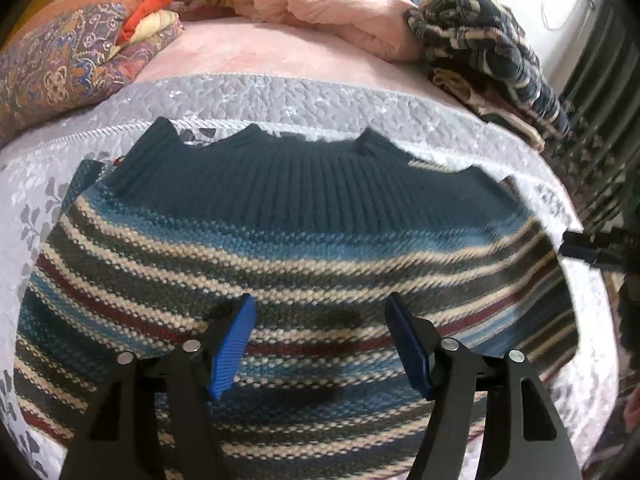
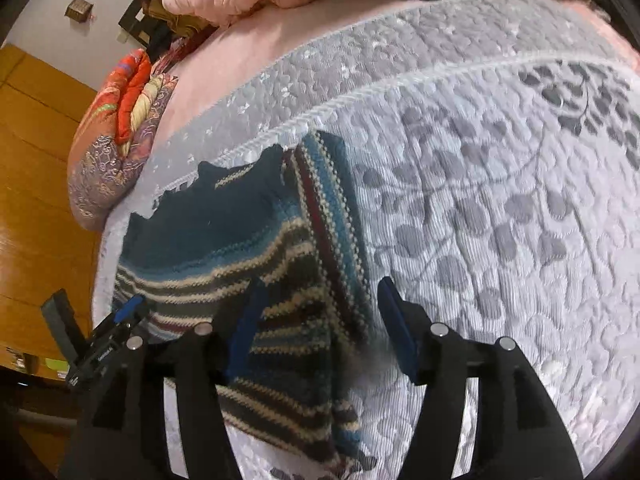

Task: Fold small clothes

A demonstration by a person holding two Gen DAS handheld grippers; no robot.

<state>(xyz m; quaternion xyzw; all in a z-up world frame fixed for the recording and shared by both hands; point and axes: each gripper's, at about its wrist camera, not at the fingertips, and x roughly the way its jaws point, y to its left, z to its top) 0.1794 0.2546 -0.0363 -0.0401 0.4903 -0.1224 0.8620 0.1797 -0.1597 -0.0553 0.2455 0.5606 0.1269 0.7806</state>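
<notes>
- The sweater (image 1: 280, 248) lay flat on the bed (image 1: 280, 96).
- Left gripper (image 1: 320, 344) hovered above it, fingers apart.
- Right gripper (image 2: 316, 328) at its 3 o'clock edge, fingers apart.

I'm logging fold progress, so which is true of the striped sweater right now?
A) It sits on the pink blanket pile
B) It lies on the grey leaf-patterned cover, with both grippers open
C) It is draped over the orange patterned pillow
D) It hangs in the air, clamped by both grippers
B: the striped sweater lies on the grey cover, and the left gripper and right gripper both have their jaws apart, holding nothing.
</notes>
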